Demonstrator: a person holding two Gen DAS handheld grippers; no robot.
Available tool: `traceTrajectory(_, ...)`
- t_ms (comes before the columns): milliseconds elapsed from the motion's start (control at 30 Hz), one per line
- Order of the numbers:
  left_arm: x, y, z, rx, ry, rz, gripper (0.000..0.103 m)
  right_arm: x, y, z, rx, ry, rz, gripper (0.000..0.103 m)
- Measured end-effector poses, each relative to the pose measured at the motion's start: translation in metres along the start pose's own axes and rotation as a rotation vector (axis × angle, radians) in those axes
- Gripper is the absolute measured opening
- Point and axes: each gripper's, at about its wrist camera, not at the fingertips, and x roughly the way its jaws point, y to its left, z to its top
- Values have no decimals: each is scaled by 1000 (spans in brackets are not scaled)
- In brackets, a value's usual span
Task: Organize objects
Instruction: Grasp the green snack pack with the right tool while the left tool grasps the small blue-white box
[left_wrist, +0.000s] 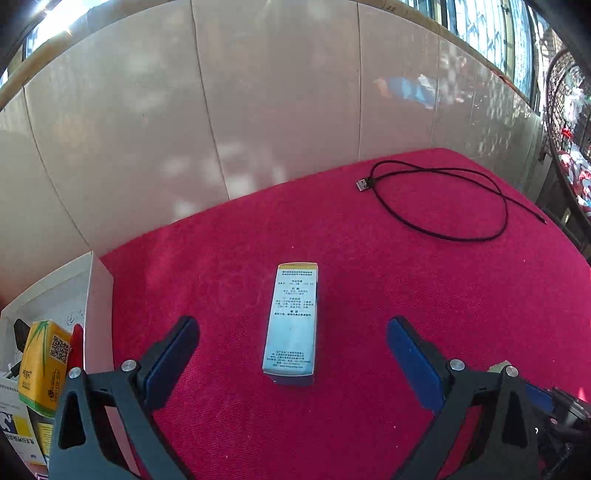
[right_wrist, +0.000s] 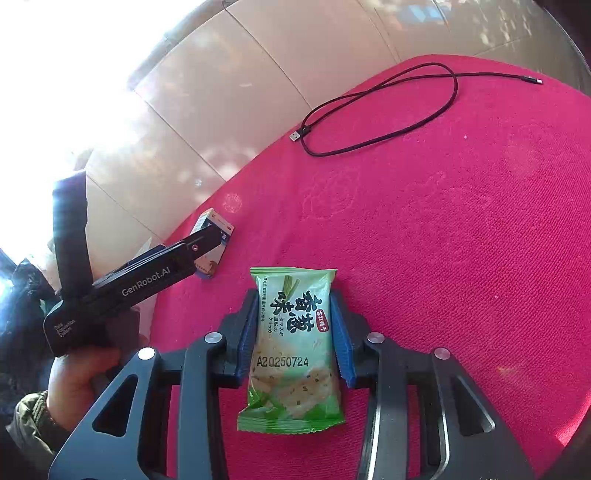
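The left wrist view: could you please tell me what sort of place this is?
Probably a room in a home, by a window: a red cloth-covered surface on a tiled floor, sunlit windows behind, and household clutter such as a charging cable and a small printed box.

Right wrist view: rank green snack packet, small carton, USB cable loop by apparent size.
1. USB cable, loop spans the widest area, though thin.
2. green snack packet, nearest the camera, so enlarged.
3. small carton, partly hidden by left gripper.
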Motion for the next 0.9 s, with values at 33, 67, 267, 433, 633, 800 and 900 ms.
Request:
traceTrajectory(33,4,1,-1,-13,12,-3,93,0,-1,0,1,1,3,37)
traceTrajectory(67,7,2,-4,-26,25,-9,93,-1,-1,0,2,1,6,37)
traceTrajectory(267,18,3,-9,-30,55,-9,68,0,-4,2,1,3,6,37)
traceTrajectory(433,19,1,-8,-24,55,-19,67,-1,-3,0,-3,3,3,37)
traceTrajectory(633,21,2,-6,-29,57,-23,68,-2,-3,0,-5,4,3,37)
traceTrajectory(800,22,1,-6,-32,59,-25,67,-2,-3,0,-5,4,3,37)
traceTrajectory(900,22,1,-6,-32,59,-25,67,-2,-2,0,-5,4,3,37)
